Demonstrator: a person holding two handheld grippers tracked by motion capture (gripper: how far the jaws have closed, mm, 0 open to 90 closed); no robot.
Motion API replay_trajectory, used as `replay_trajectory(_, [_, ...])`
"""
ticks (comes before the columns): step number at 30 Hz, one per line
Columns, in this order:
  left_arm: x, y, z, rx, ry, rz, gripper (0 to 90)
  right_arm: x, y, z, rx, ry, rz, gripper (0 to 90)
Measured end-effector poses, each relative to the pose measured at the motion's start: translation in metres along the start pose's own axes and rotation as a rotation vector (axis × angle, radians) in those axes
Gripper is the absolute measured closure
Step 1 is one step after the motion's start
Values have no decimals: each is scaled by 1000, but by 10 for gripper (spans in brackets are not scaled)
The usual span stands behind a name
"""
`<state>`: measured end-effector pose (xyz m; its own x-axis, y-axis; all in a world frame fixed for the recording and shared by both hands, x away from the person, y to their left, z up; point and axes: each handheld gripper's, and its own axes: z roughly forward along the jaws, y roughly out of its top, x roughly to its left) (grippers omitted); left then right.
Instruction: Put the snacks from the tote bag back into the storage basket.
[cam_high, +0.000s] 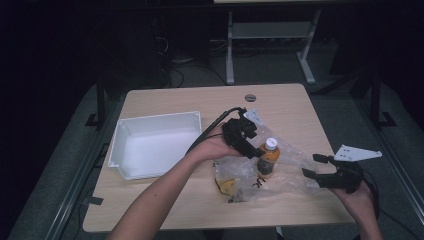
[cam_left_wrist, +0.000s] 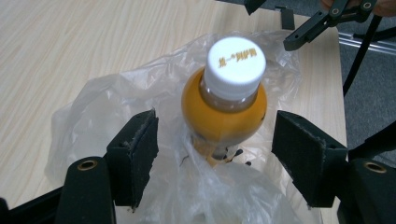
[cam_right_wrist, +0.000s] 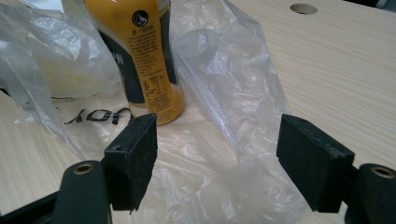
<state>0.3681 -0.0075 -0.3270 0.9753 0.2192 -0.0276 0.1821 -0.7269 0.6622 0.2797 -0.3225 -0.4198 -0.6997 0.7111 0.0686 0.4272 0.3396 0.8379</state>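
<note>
Two grippers work one bottle. Going left to right: the shallow white plastic tray (cam_high: 126, 131) sits near the bench's left edge, leaving room beside it. My left gripper (cam_left_wrist: 215, 140) is spread wide around the orange drink bottle with the white cap (cam_left_wrist: 224, 100), pads not yet touching. It stands upright mid-bench on the crinkled clear plastic bag (cam_right_wrist: 233, 84); I judge a one-sided nudge could tip it, or snag the film. My right gripper (cam_high: 314, 165) hangs spread near the right edge, holding nothing.
</note>
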Motion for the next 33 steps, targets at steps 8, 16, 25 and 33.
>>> replay_trajectory(8, [0, 9, 6, 13, -15, 19, 321, 0, 1, 1, -3, 6, -4, 286])
replay_trajectory(16, [0, 18, 10, 21, -14, 51, 333, 2, 2, 2, -4, 8, -7, 285])
replay_trajectory(25, [3, 21, 19, 44, -43, 59, 361, 0, 0, -1, -2, 0, -9, 285])
replay_trajectory(33, [5, 24, 24, 58, -77, 49, 397, -1, 0, -2, -2, 0, -10, 286])
